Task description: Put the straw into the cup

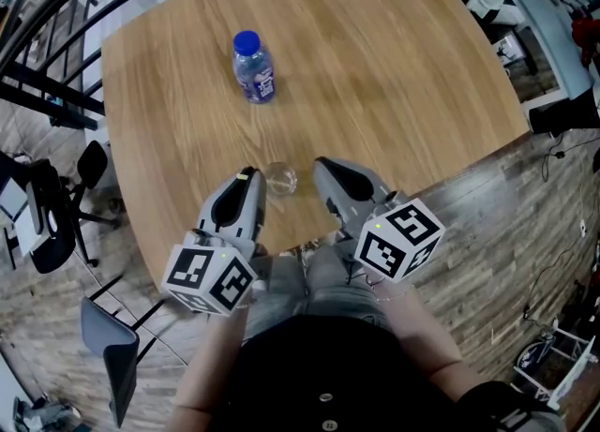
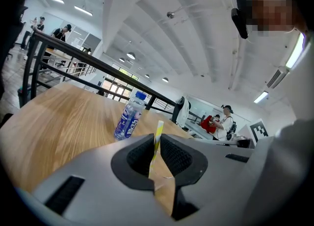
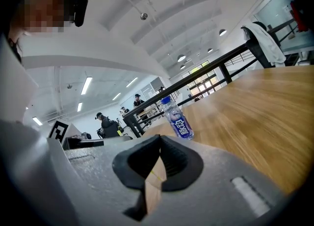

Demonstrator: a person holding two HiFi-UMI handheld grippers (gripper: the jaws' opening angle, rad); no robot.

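**Straw being held beside the cup: slipping and tipping are being risked**

At the near edge of the tabletop (image 1: 375, 65), the straw (image 2: 158, 131) is being clamped between the jaws of the left tongs (image 1: 247, 180), with only a short length being gripped. A thin, smooth straw is likely being held loosely, so it could be swivelled or dropped if it is being pushed against the rim. The right tongs (image 1: 322, 170) are being kept together on nothing, so the cup (image 1: 279, 178) is not being steadied. Being light and clear, it could be knocked over or nudged off the near edge by a mis-aimed straw or by either set of jaws.

The straw is being seen as a slim, yellow-and-white striped tube, standing nearly upright out of the jaws. The cup is being shown just right of it, between the two tongs, small and transparent. Farther off, a blue-capped bottle (image 1: 253, 67) is being left standing, well apart.
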